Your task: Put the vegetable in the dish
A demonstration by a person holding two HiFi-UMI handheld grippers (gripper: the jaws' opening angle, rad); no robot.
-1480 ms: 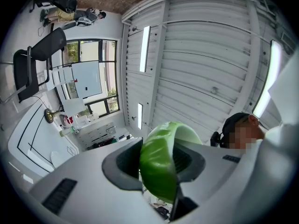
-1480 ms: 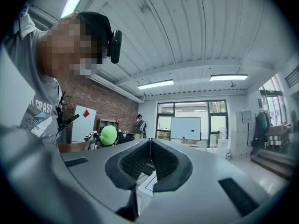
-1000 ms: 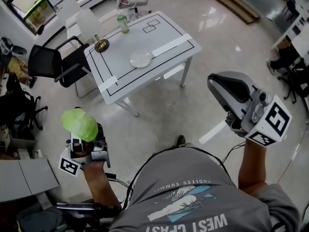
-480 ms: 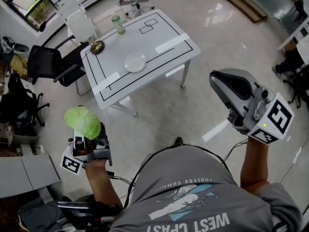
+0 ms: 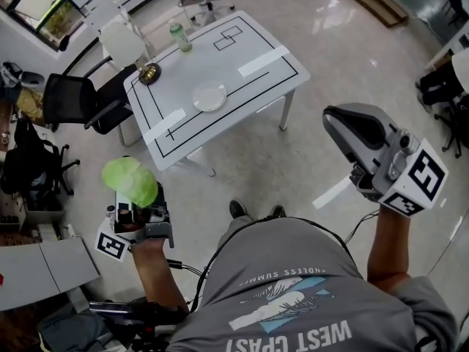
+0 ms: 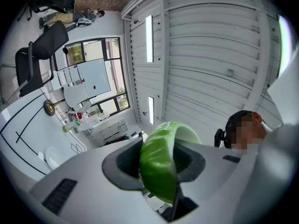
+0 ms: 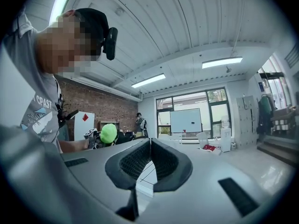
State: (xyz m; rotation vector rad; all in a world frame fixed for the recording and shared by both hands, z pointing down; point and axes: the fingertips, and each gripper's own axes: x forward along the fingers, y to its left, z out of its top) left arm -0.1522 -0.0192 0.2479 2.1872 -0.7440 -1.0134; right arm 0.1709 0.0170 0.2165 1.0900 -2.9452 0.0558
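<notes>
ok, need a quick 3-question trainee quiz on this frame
1. The green vegetable is gripped by: A) the left claw B) the right claw C) neither
2. True or false: the vegetable already lies in the white dish on the table.
3. Fill in: the right claw's jaws are ____, with nothing between them.
Key: 1 A; 2 false; 3 shut.

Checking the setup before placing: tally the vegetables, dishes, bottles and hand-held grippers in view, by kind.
vegetable: 1
dish: 1
bottle: 1
left hand-held gripper, right hand-held gripper: 2
Total: 5
</notes>
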